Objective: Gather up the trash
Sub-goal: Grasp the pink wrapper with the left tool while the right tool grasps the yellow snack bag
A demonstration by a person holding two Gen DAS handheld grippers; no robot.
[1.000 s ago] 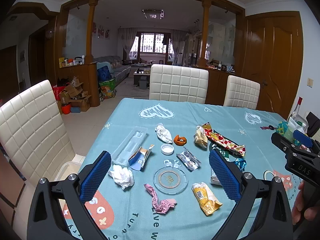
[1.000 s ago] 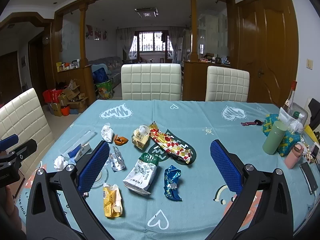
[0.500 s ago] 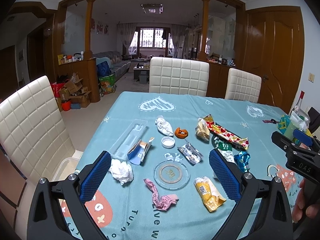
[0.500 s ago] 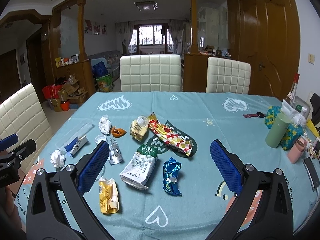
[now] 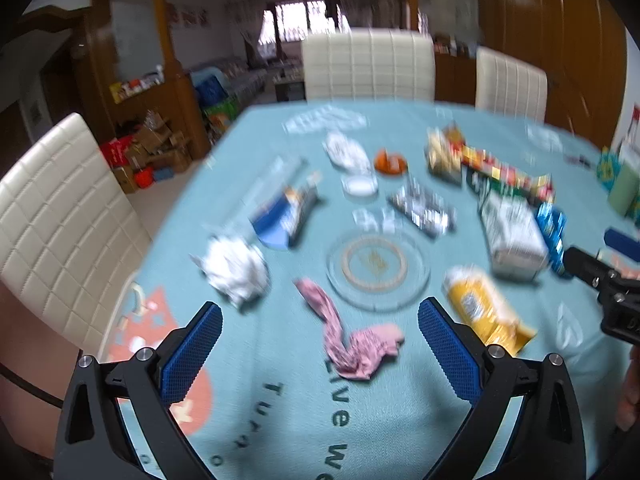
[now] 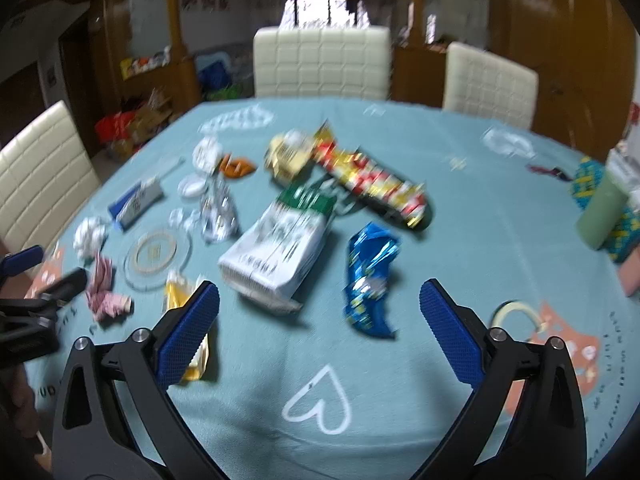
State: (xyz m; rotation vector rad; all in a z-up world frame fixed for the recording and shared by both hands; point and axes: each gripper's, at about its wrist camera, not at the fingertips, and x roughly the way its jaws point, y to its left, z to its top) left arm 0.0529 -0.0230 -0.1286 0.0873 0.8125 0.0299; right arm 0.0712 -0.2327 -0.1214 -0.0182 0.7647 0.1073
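Left wrist view: my left gripper (image 5: 320, 344) hangs over the near edge of the table (image 5: 400, 420) with its jaws wide apart and nothing between them; the pink wrapper (image 5: 348, 340) lies on the cloth directly between the blue pads, apart from both; the glass dish (image 5: 378, 266) sits just beyond it, the white tissue wad (image 5: 236, 268) to its left, the yellow packet (image 5: 484, 312) to its right; the frame is blurred, so I cannot read any labels.

Right wrist view: my right gripper (image 6: 320, 316) is likewise spread and empty; the white-and-green bag (image 6: 280, 248) and the blue foil wrapper (image 6: 370, 276) lie ahead of it, between the lines of the two pads; the long red-and-yellow wrapper (image 6: 372, 180) lies further back.

Step in hand, as I judge it: approach, with no trash yet grasped; the next move calls for lowering the left gripper until the pads flank the pink wrapper, then closing gently on the crumpled middle; the thin film may slide on the cloth.
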